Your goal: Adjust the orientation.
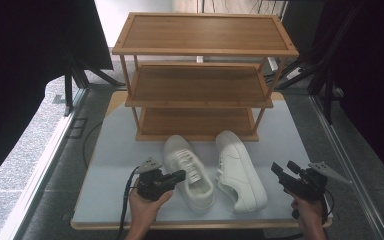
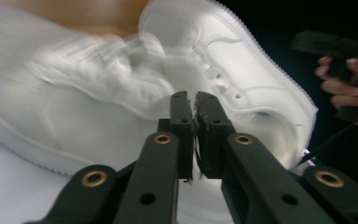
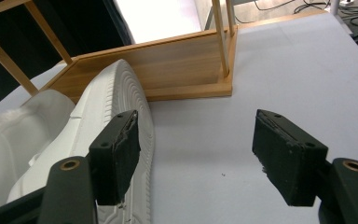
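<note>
Two white sneakers stand side by side on the pale board, toes toward the rack: the left shoe [image 1: 187,172] and the right shoe [image 1: 240,170]. My left gripper [image 1: 182,175] lies level at the left shoe's outer side, tips by its collar; whether they touch it I cannot tell. In the left gripper view its jaws [image 2: 194,99] stand together, empty, before the blurred left shoe [image 2: 74,112], the right shoe [image 2: 223,51] behind. My right gripper [image 1: 283,167] hovers open, right of the right shoe. Its jaws [image 3: 196,122] are wide apart, the shoe's sole edge [image 3: 121,93] beside the left one.
A three-tier wooden shoe rack [image 1: 197,85] stands at the back of the board [image 1: 115,150], shelves bare; its bottom shelf [image 3: 168,70] lies just beyond the shoes. Dark frames and a grey floor surround the board. Cables trail from both grippers toward the near edge.
</note>
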Available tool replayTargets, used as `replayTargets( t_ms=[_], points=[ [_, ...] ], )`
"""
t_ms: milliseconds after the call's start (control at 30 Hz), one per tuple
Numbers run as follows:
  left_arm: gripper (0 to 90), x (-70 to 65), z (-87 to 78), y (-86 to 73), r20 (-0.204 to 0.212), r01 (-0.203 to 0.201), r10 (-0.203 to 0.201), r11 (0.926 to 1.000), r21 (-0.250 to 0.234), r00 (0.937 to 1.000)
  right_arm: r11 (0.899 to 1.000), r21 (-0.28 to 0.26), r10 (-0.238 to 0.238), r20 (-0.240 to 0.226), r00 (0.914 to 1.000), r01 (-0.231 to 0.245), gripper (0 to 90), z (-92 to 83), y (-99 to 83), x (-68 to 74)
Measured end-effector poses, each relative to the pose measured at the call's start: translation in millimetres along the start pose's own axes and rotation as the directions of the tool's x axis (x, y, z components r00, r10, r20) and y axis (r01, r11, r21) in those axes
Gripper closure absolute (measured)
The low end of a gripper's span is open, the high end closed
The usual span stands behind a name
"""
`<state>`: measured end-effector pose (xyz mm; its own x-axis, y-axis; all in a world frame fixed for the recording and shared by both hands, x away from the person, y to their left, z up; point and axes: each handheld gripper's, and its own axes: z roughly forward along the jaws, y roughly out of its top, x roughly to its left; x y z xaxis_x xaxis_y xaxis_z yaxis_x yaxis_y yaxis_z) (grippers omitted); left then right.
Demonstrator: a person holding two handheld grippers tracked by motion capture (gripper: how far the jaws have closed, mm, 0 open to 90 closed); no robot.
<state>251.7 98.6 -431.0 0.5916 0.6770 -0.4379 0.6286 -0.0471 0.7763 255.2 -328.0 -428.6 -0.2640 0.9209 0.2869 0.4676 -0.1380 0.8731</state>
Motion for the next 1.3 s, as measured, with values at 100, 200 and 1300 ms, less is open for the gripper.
replayTargets(
  t_ms=[100, 200, 1300],
  points=[
    [86.3, -6.3, 3.6, 1.6, 0.011, 0.002, -0.002, 0.9999, -0.017, 0.9999, 1.000, -0.005, 0.007, 0.002, 1.0000, -0.007, 31.5, -2.2, -0.1, -2.6],
    [86.6, -14.7, 5.2, 3.8, 0.006, -0.022, 0.022, 0.9995, -0.021, 0.9997, 1.000, -0.016, 0.018, 0.011, 0.9998, -0.018, 31.6, -4.7, 0.9, -6.1],
    [90.0, -2.3, 7.9, -20.6, -0.090, -0.054, 0.063, 0.9929, 0.106, 0.9940, 1.000, -0.004, 0.022, 0.034, 0.9992, -0.022, 32.0, -3.6, -2.1, -7.1]
  ],
)
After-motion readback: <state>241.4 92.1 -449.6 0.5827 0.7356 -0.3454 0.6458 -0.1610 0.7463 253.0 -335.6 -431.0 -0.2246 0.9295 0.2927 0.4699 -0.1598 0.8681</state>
